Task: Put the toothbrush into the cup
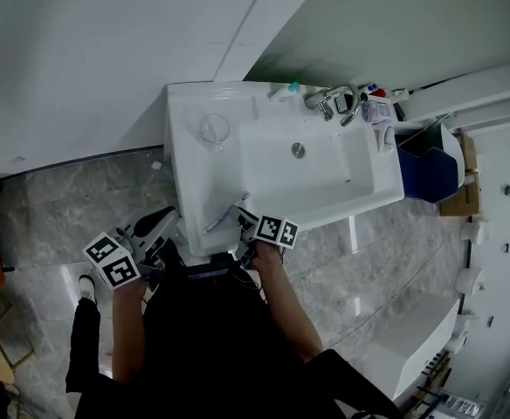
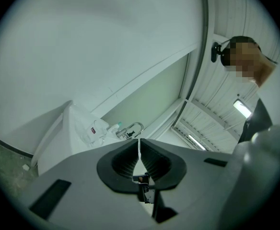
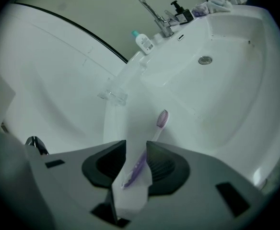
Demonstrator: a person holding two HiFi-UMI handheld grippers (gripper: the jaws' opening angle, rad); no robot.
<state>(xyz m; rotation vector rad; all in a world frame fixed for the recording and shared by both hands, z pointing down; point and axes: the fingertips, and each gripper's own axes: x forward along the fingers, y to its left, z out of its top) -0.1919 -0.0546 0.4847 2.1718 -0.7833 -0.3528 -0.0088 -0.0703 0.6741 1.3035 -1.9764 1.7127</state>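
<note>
A purple toothbrush (image 3: 150, 139) lies on the white sink's front rim (image 1: 204, 201), bristle head pointing away from me. My right gripper (image 3: 136, 148) is tipped down over it. Its jaws stand apart on either side of the handle, and the pads do not press on it. In the head view the toothbrush (image 1: 216, 225) sits just left of the right gripper (image 1: 238, 214). The clear cup (image 1: 213, 130) stands upright on the sink's back left ledge, and in the right gripper view the cup (image 3: 113, 96) is beyond the brush. My left gripper (image 2: 139, 143) is shut and empty, and in the head view this left gripper (image 1: 161, 227) is left of the sink.
The basin with its drain (image 1: 298, 150) fills the sink's middle. At the back stand a chrome faucet (image 3: 148, 1), a small teal-capped bottle (image 3: 143, 42) and a dark pump dispenser (image 3: 181, 13). A blue bin (image 1: 430, 171) stands right of the sink. Grey marble floor lies below.
</note>
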